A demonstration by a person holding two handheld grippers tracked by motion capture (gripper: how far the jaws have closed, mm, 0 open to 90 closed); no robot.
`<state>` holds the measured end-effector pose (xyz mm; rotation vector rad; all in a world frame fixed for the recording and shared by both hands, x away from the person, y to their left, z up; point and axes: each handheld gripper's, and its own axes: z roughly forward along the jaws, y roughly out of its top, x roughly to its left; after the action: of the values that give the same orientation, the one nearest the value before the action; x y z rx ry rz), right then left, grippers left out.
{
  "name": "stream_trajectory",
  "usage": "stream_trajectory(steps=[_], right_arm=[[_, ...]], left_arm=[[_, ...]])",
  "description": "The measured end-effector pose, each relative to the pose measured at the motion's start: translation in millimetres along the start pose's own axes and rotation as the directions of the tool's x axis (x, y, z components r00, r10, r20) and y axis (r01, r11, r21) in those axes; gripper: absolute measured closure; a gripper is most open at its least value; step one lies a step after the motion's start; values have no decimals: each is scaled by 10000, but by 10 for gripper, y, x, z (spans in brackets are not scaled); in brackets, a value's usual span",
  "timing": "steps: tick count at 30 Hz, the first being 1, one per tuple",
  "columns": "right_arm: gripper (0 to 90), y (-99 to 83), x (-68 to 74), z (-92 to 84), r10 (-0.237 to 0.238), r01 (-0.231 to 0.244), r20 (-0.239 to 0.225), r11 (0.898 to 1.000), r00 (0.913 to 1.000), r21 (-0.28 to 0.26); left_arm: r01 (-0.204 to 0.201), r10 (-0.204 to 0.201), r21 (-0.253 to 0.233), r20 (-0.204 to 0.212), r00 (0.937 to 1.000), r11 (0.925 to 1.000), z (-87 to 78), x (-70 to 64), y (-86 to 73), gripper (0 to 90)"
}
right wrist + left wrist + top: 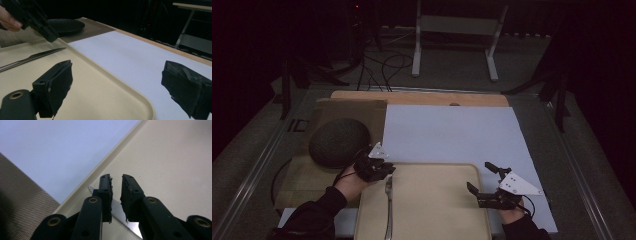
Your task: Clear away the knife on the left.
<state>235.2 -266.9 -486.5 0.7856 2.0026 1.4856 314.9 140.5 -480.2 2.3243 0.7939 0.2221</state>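
A knife (388, 207) lies flat on the beige tray (437, 200), near its left edge, with the blade tip pointing toward the tray's far rim. The left gripper (379, 167) hovers just above that tip; in the left gripper view its jaws stand slightly apart with nothing between the pads, and the blade (120, 213) shows beneath them. The right gripper (484, 182) rests over the tray's right edge, jaws wide apart and empty. The tray sits on a white sheet (452, 132). A dark round bowl (339, 142) sits on a brown mat (347, 112) left of the sheet.
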Motion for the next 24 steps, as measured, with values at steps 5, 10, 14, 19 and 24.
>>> stream_trajectory(steps=[5, 10, 14, 19, 24], right_arm=[[96, -3, -5, 0, 19, -19, 9, 10000, 10000, -3], [96, -1, 0, 1, 4, -4, 1, 10000, 10000, 0], [96, -3, -1, 2, 38, -38, 2, 10000, 10000, 29], [97, -2, 0, 3, 11, -11, 4, 10000, 10000, 30], [97, -1, 1, 1, 10, -10, 13, 10000, 10000, 12]], left_arm=[[370, -360, -726, 158, 9992, 9967, -146, 87, -53, 701], [496, -456, -1163, 368, 9983, 9920, -264, 147, -131, 575], [525, -464, -1318, 490, 9977, 9899, -320, 163, -191, 400], [450, -340, -1580, 713, 9969, 9864, -407, 184, -269, 200], [482, -297, -1961, 960, 9949, 9794, -485, 232, -372, 51]])
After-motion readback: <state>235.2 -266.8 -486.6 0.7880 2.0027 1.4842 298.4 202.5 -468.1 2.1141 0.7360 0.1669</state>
